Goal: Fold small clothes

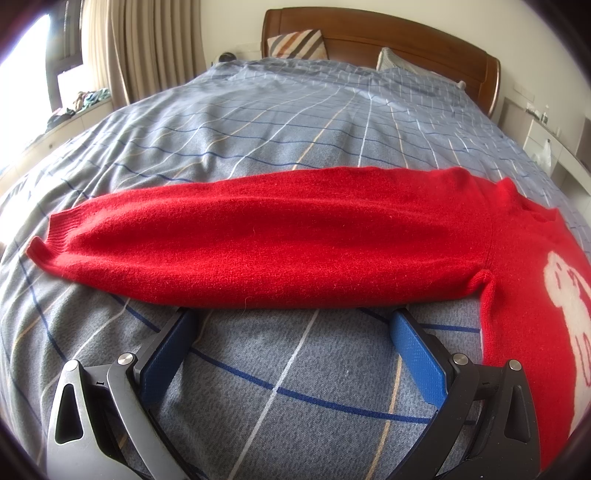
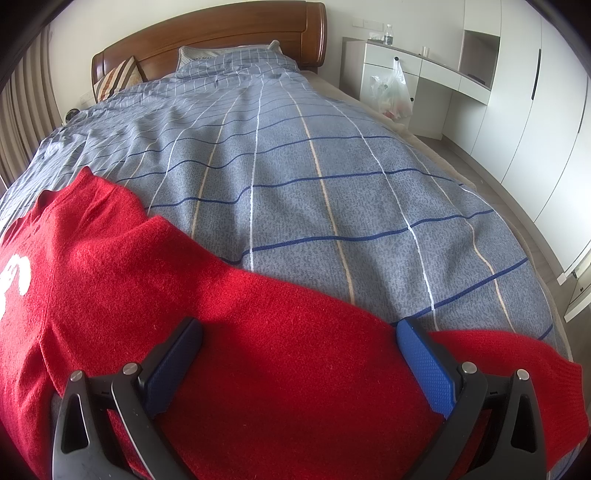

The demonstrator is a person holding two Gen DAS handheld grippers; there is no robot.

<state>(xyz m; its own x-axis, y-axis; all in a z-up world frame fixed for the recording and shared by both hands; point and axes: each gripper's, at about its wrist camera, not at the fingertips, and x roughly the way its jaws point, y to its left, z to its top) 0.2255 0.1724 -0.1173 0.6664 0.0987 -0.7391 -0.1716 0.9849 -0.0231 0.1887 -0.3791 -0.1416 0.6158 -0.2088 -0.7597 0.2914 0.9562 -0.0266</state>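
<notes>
A small red knit sweater (image 1: 280,236) with a white figure on its chest lies flat on the bed. In the left wrist view one sleeve stretches across, cuff at the left. My left gripper (image 1: 293,317) is open and empty, its blue pads just short of that sleeve's near edge. In the right wrist view the other sleeve of the sweater (image 2: 280,332) runs to the lower right. My right gripper (image 2: 299,328) is open above that sleeve, one pad on each side of it, holding nothing.
The grey-blue checked bedspread (image 2: 295,177) covers the bed, with pillows and a wooden headboard (image 1: 388,33) at the far end. Curtains and a window ledge (image 1: 74,110) lie left. A white desk (image 2: 406,66) with a hanging plastic bag and wardrobes stand right.
</notes>
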